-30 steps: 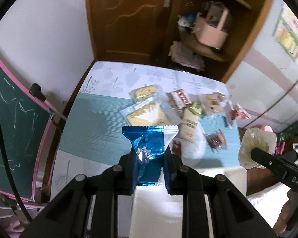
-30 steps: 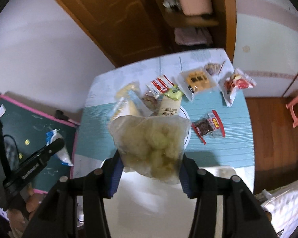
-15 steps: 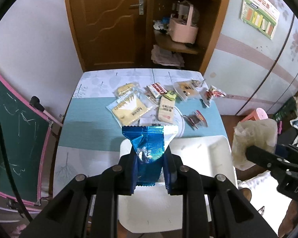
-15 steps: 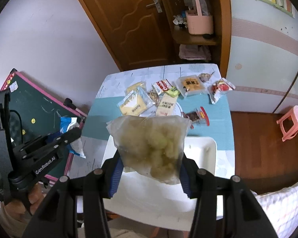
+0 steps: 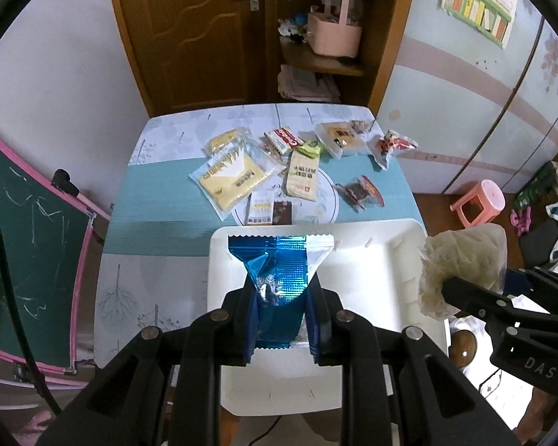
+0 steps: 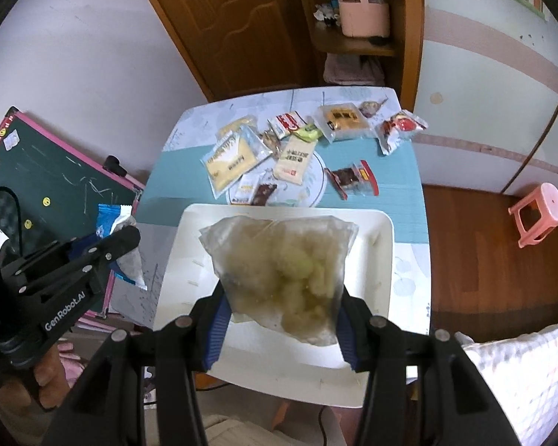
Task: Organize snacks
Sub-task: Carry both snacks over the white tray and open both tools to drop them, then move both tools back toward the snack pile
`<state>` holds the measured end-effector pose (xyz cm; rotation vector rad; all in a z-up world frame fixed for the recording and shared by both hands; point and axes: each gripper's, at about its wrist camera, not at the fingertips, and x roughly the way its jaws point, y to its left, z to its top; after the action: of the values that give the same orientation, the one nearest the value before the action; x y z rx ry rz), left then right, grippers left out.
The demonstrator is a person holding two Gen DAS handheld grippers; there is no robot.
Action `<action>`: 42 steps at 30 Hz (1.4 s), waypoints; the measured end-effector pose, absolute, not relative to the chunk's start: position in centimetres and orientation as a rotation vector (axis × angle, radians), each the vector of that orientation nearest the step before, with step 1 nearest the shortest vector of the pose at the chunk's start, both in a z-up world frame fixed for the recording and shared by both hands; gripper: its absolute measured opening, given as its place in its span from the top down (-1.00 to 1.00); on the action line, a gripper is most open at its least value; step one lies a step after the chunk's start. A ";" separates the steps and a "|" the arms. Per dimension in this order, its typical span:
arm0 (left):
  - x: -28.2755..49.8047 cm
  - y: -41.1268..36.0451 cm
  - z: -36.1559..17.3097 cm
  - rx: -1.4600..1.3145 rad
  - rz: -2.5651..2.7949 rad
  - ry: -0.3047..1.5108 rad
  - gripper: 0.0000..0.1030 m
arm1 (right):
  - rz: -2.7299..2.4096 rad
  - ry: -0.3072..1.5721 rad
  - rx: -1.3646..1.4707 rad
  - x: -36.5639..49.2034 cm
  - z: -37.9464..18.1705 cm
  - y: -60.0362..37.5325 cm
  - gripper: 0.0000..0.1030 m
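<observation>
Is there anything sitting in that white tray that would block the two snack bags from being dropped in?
Nothing visible does. The white tray looks bare beneath both bags. The left gripper holds the blue packet, and the right gripper holds the clear bag. The other snacks lie on the table beyond the tray.

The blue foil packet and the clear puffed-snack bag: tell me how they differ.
The blue foil packet is opaque and shiny; the clear puffed-snack bag shows pale lumps inside. The packet is narrow and flat, the bag wider and bulging. The packet sits in the left claw, the bag in the right claw. Both are held above the white tray.
</observation>
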<state>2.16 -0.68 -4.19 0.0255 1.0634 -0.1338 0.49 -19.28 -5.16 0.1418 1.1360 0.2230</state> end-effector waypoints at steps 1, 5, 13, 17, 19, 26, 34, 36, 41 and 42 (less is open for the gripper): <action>2.2 -0.9 -4.4 0.032 -0.136 1.069 0.62 | 0.221 1.140 0.139 0.4 -5.3 -19.3 0.03; 2.2 -1.6 -5.3 0.062 -0.149 1.100 0.61 | 0.211 1.158 0.130 0.4 -5.8 -19.3 0.02; 2.5 -2.3 -8.1 0.101 -0.166 1.212 0.61 | 0.196 1.250 0.135 1.0 -8.2 -19.3 0.00; 2.5 -2.5 -9.3 0.111 -0.167 1.258 0.60 | 0.206 1.290 0.134 1.1 -9.1 -19.1 -0.01; 2.5 -2.4 -9.6 0.105 -0.163 1.272 0.55 | 0.207 1.304 0.122 1.1 -9.4 -18.8 -0.02; 2.4 -2.0 -9.7 0.081 -0.159 1.276 -0.16 | 0.205 1.313 0.102 1.1 -9.6 -18.5 -0.10; 1.8 -1.8 -8.9 0.073 -0.179 1.248 -0.49 | 0.193 1.280 0.095 0.5 -9.0 -18.3 -0.38; 1.7 -1.5 -8.6 0.069 -0.171 1.240 -0.55 | 0.191 1.270 0.100 0.4 -8.7 -18.3 -0.42; 1.3 -0.8 -7.9 0.056 -0.154 1.212 -0.59 | 0.198 1.248 0.104 0.2 -8.2 -18.1 -0.43; 1.3 -0.8 -7.7 0.056 -0.155 1.204 -0.59 | 0.200 1.243 0.101 0.1 -8.1 -17.9 -0.43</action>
<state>1.27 -0.83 -7.72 0.0563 1.2043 -0.1545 0.09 -17.95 -8.10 0.1013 1.2433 0.2004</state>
